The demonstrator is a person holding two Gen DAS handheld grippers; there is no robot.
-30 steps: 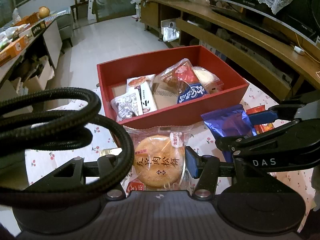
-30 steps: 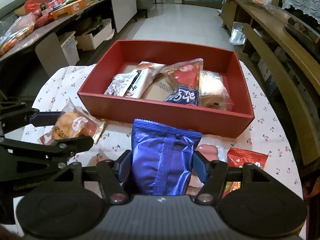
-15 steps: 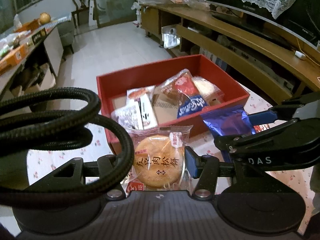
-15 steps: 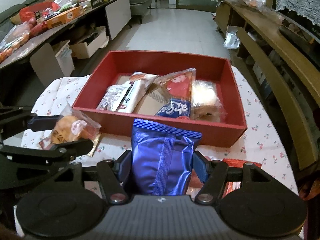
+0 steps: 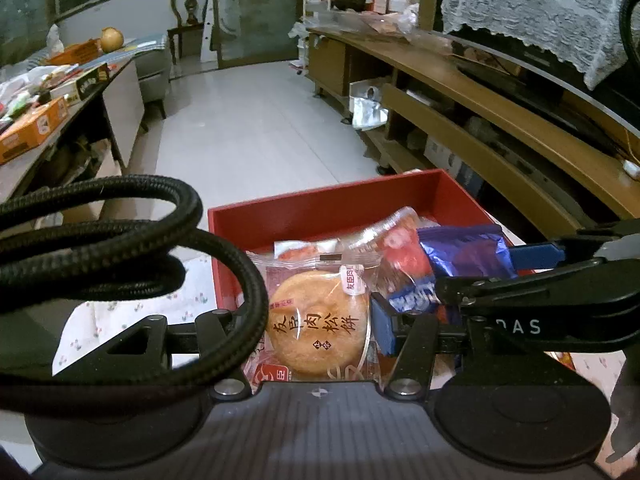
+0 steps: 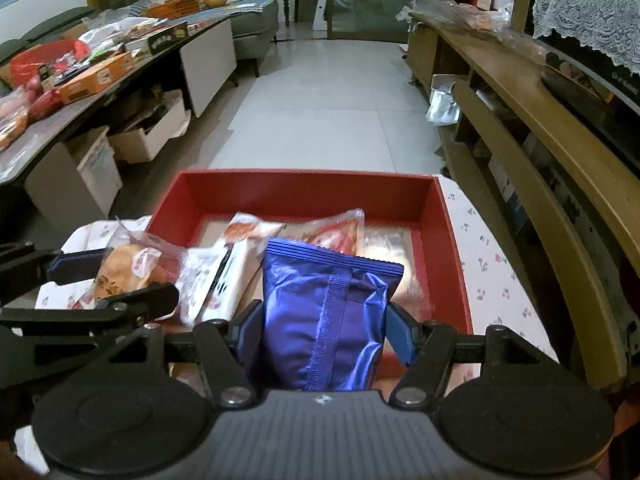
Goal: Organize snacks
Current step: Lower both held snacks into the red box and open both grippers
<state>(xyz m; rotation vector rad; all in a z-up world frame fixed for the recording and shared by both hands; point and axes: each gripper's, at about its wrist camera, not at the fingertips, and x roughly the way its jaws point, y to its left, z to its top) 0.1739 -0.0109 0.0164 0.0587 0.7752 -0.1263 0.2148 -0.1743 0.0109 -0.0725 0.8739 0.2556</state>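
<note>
Left wrist view: left tongs (image 5: 316,320) clamped on a round golden pastry in clear crinkly wrap (image 5: 318,322), blue pads pressing its sides, held above the near wall of the red rectangular box (image 5: 332,208). Braided black cable (image 5: 120,240) loops across the left. Right tongs (image 5: 532,268) enter from the right with a shiny blue foil packet (image 5: 464,254). Box sits on a bench with a cherry-print cloth (image 5: 120,312).

Right wrist view: right tongs (image 6: 324,328) clamped on the blue foil packet (image 6: 326,316), crimped top edge, centre seam, held over the box's near edge. Red box (image 6: 304,190) holds a white flat pack (image 6: 234,264), a red-and-clear bag (image 6: 338,230) and a clear pack (image 6: 386,242). Left tongs (image 6: 116,272) at left carry the pastry (image 6: 120,268).
</note>
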